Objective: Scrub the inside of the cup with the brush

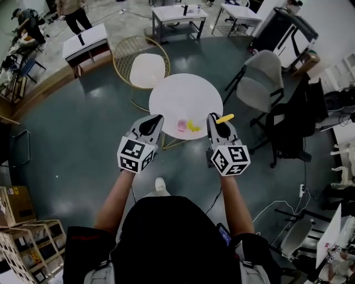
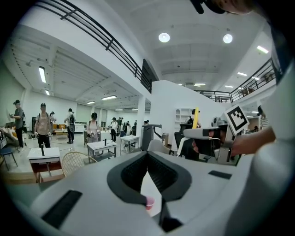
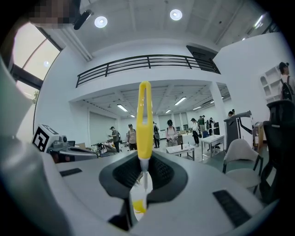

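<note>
A small pink cup (image 1: 182, 124) stands on the round white table (image 1: 177, 94), with a yellow thing (image 1: 192, 126) just to its right. My right gripper (image 1: 212, 118) hovers near the table's front edge, shut on the brush. The brush's yellow looped handle (image 3: 144, 120) sticks up out of the jaws, and a thin stem runs down between them. My left gripper (image 1: 157, 119) is level with it to the left, shut and holding nothing. Through its jaws (image 2: 148, 159) the pink cup (image 2: 149, 202) shows below. The left gripper view also shows the right gripper (image 2: 216, 138) with the brush handle (image 2: 196, 117).
A gold wire chair (image 1: 145, 66) with a white seat stands behind the table. A grey office chair (image 1: 260, 83) and a black one (image 1: 291, 125) stand to the right. Desks (image 1: 177, 16) and people are further back, and wooden crates (image 1: 28, 238) are at lower left.
</note>
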Tool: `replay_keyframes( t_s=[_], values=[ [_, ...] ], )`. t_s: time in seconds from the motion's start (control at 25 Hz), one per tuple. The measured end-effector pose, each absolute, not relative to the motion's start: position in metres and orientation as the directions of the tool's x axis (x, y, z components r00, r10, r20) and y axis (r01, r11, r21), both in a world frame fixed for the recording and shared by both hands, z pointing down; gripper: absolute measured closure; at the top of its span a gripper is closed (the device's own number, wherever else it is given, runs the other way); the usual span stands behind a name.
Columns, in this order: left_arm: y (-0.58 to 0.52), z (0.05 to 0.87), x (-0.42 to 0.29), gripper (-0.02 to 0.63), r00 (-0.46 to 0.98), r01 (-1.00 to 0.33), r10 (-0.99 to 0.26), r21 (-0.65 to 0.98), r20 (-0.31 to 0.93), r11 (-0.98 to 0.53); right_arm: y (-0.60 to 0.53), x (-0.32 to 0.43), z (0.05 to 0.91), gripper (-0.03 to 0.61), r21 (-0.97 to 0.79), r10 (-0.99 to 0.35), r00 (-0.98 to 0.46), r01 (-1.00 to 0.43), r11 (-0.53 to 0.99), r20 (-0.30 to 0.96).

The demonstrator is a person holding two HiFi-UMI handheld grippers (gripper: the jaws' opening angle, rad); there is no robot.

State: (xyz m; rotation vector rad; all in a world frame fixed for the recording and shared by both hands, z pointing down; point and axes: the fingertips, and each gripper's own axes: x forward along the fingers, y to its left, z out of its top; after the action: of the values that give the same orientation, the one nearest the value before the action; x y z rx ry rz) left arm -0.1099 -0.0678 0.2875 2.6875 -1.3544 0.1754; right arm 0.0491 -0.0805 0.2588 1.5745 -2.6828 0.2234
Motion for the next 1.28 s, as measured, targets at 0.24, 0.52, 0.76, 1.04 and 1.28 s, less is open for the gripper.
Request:
replay_keyframes(
  t_s=[0.24, 0.52, 0.76, 1.04, 1.28],
  values=[
    [-0.081, 0.292, -0.121, 0.6, 0.603, -0.796, -0.781, 0.057, 0.161, -0.603, -0.091, 0.042, 0.265, 0.531, -0.109, -0.872, -0.479, -0.876, 0.469, 0.099],
    [-0.084, 0.304, -0.128, 0.598, 0.609, -0.791, -0.774, 0.062, 0.172, -0.608, -0.098, 0.042, 0.27, 0.531, -0.115, -0.883, -0.458, -0.887, 0.447, 0.102],
    [-0.091, 0.312, -0.117, 0.598, 0.614, -0.787, -0.766, 0.071, 0.191, -0.613, -0.101, 0.053, 0.269, 0.531, -0.119, -0.891, -0.444, -0.894, 0.432, 0.096],
    [-0.1, 0.325, -0.095, 0.598, 0.626, -0.778, -0.752, 0.1, 0.207, -0.62, -0.11, 0.063, 0.273, 0.531, -0.126, -0.884, -0.458, -0.886, 0.446, 0.089],
    [-0.109, 0.342, -0.086, 0.598, 0.643, -0.764, -0.732, 0.121, 0.224, -0.634, -0.124, 0.067, 0.28, 0.531, -0.13, -0.878, -0.47, -0.879, 0.458, 0.088]
  ],
)
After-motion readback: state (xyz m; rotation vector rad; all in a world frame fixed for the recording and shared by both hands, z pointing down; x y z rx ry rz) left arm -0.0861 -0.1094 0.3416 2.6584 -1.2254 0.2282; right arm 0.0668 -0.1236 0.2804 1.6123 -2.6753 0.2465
